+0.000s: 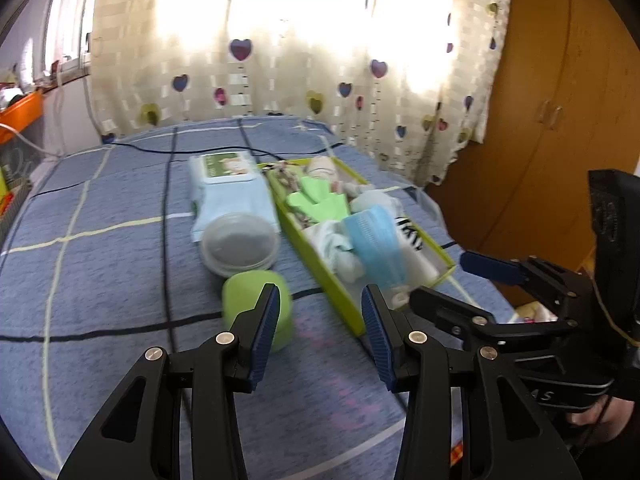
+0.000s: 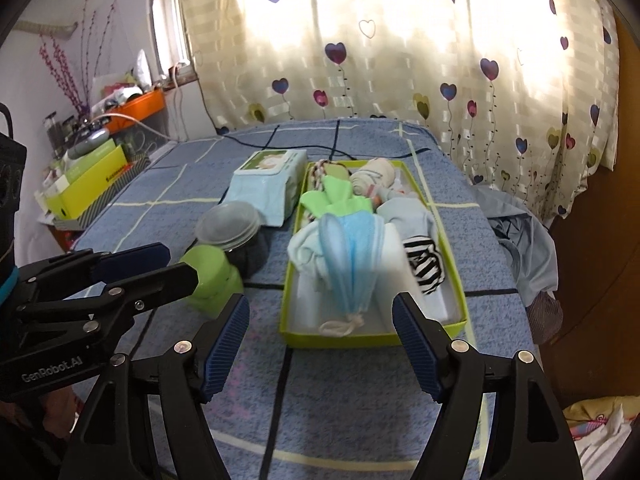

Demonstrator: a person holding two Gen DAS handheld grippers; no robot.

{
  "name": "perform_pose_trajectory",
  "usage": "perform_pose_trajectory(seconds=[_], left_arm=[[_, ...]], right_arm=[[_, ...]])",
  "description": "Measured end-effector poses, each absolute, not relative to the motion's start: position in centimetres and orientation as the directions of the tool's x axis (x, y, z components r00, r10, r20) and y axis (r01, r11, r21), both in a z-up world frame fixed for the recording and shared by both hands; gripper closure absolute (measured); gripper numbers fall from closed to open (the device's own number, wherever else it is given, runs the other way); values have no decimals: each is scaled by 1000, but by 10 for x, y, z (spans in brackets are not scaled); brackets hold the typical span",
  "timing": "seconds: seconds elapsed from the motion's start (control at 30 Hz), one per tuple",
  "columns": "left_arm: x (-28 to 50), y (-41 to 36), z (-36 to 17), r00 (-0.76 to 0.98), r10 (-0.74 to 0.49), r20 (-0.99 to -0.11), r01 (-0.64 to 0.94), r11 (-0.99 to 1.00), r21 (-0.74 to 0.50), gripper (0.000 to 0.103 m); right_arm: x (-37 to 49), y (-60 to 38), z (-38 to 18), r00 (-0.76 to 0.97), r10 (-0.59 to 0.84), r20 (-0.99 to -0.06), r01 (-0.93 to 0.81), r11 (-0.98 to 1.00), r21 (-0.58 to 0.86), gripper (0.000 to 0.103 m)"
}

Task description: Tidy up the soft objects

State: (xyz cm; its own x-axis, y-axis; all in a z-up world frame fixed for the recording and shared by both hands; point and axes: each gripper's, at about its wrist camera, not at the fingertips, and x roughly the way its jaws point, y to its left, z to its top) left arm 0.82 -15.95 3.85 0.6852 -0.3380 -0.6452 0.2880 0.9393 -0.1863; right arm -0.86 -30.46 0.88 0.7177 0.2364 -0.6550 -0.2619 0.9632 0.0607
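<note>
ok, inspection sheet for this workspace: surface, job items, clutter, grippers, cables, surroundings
surface: bed with blue checked cover.
job's things: green tray holds a blue face mask stack, a striped sock, a green cloth and white cloths.
clutter: wipes pack, clear lidded tub and green container, all left of the tray.
grippers: left gripper and right gripper both open, nothing between the jaws.
cables: black cable across the bed's far end.
surroundings: heart-print curtain, wooden wardrobe, cluttered shelf.

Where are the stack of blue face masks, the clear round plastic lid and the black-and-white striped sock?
stack of blue face masks [image 2: 352,256], right wrist view, pleated middle
clear round plastic lid [image 1: 240,244], left wrist view, flat centre
black-and-white striped sock [image 2: 425,265], right wrist view, striped middle
</note>
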Motion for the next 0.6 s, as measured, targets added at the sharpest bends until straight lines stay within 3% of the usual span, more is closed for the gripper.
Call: perform_pose_trajectory(seconds=[0.6], left_arm=[[1, -136, 23, 674, -300, -676, 238, 953, -185, 59]], right_arm=[[-12, -273, 0, 688, 255, -680, -300, 953, 54, 29]])
